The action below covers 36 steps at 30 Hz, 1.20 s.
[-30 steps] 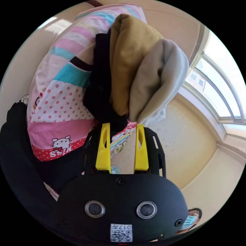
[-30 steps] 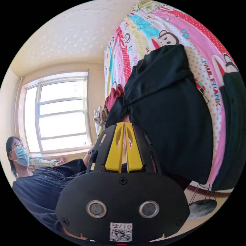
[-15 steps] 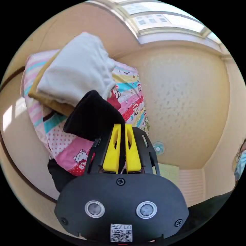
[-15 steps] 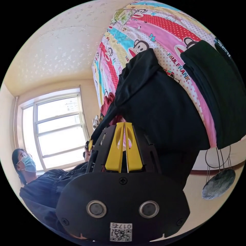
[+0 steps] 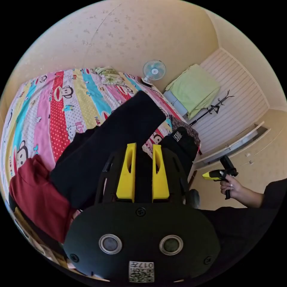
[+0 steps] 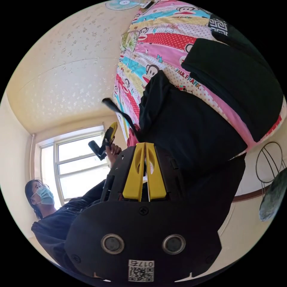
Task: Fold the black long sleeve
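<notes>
Black long sleeve (image 5: pixel 119 134) is lying on the bed (image 5: pixel 53 98), hem hanging off the edge. Left claw (image 5: pixel 143 149) is hovering spread, w/ nothing between its jaws. Right claw (image 6: pixel 145 148) is pressed together, seemingly pinching a strip of black cloth. Best to grab a sleeve next & fold inward, keeping edges flat.

Two black garments (image 6: pixel 191 125) (image 6: pixel 239 80) (one red garment (image 5: pixel 36 191)), one fan (image 5: pixel 154 70).
</notes>
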Each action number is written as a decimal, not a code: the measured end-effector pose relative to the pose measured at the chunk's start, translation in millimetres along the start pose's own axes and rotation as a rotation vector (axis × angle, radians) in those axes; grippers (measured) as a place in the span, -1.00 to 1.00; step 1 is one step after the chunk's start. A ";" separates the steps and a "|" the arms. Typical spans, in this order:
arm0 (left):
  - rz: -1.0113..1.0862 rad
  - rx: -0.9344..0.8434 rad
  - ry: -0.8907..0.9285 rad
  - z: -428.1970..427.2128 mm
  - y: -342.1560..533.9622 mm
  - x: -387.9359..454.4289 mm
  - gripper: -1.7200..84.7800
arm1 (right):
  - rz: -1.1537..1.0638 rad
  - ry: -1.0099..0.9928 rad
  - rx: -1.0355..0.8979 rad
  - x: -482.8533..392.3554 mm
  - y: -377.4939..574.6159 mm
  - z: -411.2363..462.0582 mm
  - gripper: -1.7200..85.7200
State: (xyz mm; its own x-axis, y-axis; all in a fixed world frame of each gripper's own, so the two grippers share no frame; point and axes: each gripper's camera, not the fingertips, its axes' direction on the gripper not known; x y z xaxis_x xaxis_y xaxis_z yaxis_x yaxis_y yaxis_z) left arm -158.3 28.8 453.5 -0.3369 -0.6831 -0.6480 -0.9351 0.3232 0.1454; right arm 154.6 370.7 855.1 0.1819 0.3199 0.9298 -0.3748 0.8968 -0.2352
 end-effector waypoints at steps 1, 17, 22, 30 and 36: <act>-0.017 -0.004 0.009 3.8 8.5 -2.8 -0.76 | 0.007 -0.004 0.005 1.8 4.3 -2.8 -0.97; -0.581 -0.550 0.212 51.9 311.0 -151.9 -0.67 | -0.083 0.845 -0.510 24.1 -72.6 43.7 -0.69; -0.523 -0.544 0.061 90.4 343.4 -147.4 -0.58 | -0.191 1.035 -0.621 48.2 -102.3 75.8 -0.65; -0.640 -0.402 0.004 130.3 361.3 -180.6 -0.68 | -0.323 0.969 -0.618 68.3 -111.2 76.8 -0.78; -0.606 -0.317 0.243 60.3 379.6 -166.2 -0.90 | -0.445 0.719 -0.708 23.9 -109.4 20.6 -0.87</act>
State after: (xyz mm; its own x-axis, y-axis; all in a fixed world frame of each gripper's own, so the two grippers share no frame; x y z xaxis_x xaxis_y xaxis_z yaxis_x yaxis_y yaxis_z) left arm -450.7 304.6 571.2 0.2699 -0.8201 -0.5045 -0.9398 -0.3384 0.0473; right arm 181.2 273.9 908.9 0.7440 -0.1774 0.6442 0.4190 0.8749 -0.2430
